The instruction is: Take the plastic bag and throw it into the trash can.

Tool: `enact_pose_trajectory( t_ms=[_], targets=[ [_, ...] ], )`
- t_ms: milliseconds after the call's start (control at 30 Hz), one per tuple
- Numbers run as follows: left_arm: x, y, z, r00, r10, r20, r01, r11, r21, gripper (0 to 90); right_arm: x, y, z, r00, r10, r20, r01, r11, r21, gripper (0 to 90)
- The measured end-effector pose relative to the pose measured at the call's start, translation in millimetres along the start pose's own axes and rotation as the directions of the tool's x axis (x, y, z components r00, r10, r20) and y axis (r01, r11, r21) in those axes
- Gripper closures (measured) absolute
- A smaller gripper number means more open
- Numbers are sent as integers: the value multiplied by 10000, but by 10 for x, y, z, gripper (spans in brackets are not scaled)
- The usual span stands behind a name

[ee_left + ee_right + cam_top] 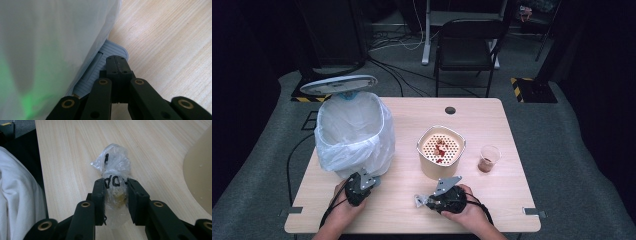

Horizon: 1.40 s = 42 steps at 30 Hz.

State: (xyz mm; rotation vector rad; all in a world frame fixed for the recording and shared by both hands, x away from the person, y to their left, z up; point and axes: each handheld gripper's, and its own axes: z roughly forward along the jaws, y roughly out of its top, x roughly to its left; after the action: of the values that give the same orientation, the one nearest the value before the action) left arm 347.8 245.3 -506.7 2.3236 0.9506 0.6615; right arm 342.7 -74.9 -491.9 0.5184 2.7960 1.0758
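The right gripper [115,187] lies low over the near middle of the worktop [492,122], and its fingers [98,195] pinch a small clear plastic bag [113,167] with black marker writing on it. The bag's knotted top sticks out beyond the fingertips and rests on the wood; something yellowish shows through the plastic between the pads. In the high view this gripper [422,200] points left, just in front of the cream strainer bucket [441,172], whose perforated insert holds some red scraps. The bucket's curved wall [200,177] stands close on the right in the right gripper view, so room is tight on that side, while bare wood runs open ahead and to the left as far as the worktop's edge.

The left gripper [117,63] has its fingers pressed together with nothing between them, the tips resting on the grey ribbed pedal [110,50] at the foot of the pedal bin [354,132]. The bin's lid [339,85] stands up, and its white liner [50,37] hangs right beside the fingers. The bin sits at the left edge of the worktop.

A small clear cup [488,158] with brownish contents stands right of the bucket, well apart from the right edge. The near strip of worktop between the two hands is bare wood.
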Motion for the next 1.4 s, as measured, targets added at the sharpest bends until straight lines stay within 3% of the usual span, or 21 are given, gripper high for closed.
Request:
enact_pose_trajectory(
  t_ms=[167,667,800,1400],
  targets=[
    [-2,-1,1,10000,2,-5,-2,10000,-17,900,-14,38,-82,9993,372,-98,-374,9990,-250,695],
    [-1,-1,1,10000,-19,1,19,10000,-16,900,-59,293,-457,9999,99,-62,-102,9984,-563,693],
    [3,0,-1,10000,-9,47,9,10000,6,900,-86,377,-565,9995,304,-98,-310,9967,-747,693],
    [16,7,-6,9999,163,26,-163,9998,98,900,-168,886,-903,9990,-391,-197,376,9966,-730,693]
  ],
)
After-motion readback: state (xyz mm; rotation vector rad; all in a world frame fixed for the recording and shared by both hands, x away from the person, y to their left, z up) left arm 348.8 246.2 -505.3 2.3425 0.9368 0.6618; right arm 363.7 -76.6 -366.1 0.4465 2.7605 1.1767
